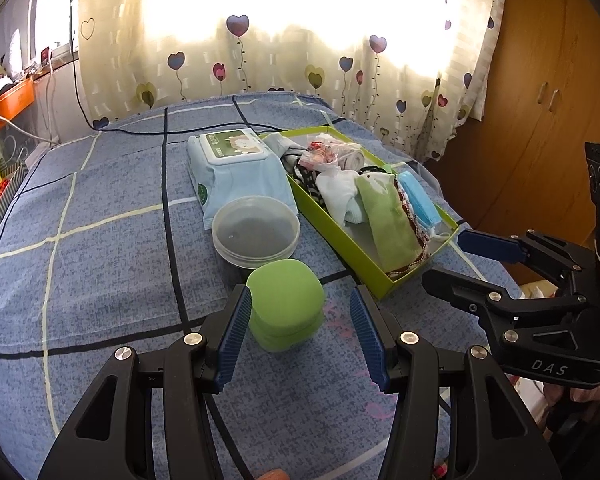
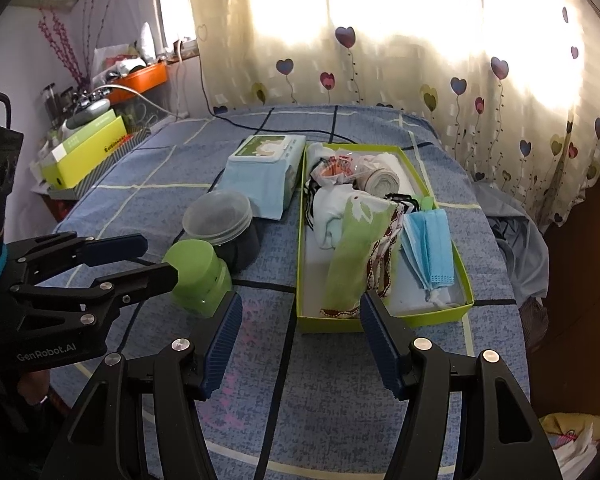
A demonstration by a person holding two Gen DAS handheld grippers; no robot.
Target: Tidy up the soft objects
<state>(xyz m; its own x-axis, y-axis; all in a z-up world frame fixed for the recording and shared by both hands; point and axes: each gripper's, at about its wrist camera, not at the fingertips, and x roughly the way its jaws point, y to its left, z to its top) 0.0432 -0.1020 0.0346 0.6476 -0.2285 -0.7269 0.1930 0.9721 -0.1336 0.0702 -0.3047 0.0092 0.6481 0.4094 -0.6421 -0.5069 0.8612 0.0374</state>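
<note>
We judge most soft things sorted: socks, cloths and masks (image 2: 428, 248) lie in the green box (image 2: 384, 322), centre frame. Both our hand-held grippers, left (image 1: 300, 336) and right (image 2: 300, 344), are spread and hold nothing; the left brackets the green jar (image 1: 286, 304) on the bed (image 1: 100, 240).

Both wrist views look steeply down along their tongs, near the bed (image 1: 100, 208), sharing the green box (image 2: 384, 322).

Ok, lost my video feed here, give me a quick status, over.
Both jaws open, nothing held. Left gripper straddles green container, no pinch. Right gripper hovers before green box of soft items. Lidded tub close behind.
</note>
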